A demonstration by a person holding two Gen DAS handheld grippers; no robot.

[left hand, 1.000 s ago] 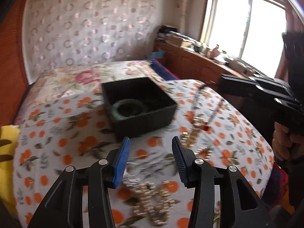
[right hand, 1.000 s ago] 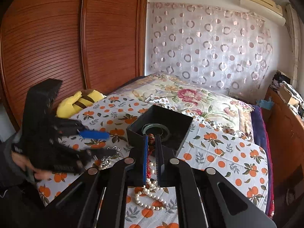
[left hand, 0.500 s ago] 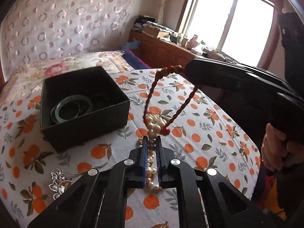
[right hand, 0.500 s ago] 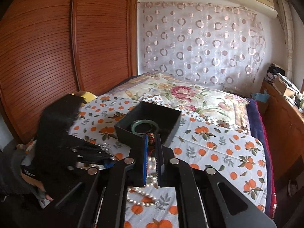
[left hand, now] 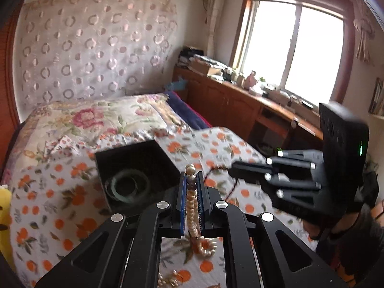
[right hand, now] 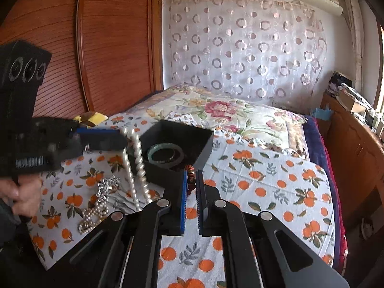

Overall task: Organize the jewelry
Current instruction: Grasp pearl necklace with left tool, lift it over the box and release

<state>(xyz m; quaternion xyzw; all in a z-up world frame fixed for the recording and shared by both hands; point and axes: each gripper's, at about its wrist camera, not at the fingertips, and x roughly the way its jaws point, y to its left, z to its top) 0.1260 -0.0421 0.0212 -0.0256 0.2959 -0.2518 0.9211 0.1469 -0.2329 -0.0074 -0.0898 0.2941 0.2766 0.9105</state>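
Observation:
A black open box (left hand: 134, 165) (right hand: 177, 144) sits on the orange-print cloth and holds a green bangle (left hand: 128, 184) (right hand: 165, 154). My left gripper (left hand: 191, 180) is shut on a pearl necklace (left hand: 192, 206), lifted so its strand hangs beside the box (right hand: 136, 158). My right gripper (right hand: 191, 177) is shut on a red bead necklace (right hand: 190, 170), just in front of the box; its dark cord shows in the left wrist view (left hand: 230, 187). A silver chain piece (right hand: 106, 187) and loose pearls (right hand: 92, 216) lie on the cloth.
The cloth (right hand: 264, 187) covers a bed with a floral quilt (right hand: 216, 108) behind. A yellow plush toy (right hand: 92, 117) lies at the left. A wooden wardrobe (right hand: 84, 48) and a wooden sideboard (left hand: 240, 105) flank the bed.
My left gripper closed on the pearl necklace and raised it off the cloth toward the box. My right gripper kept hold of the red bead necklace and stayed near the box.

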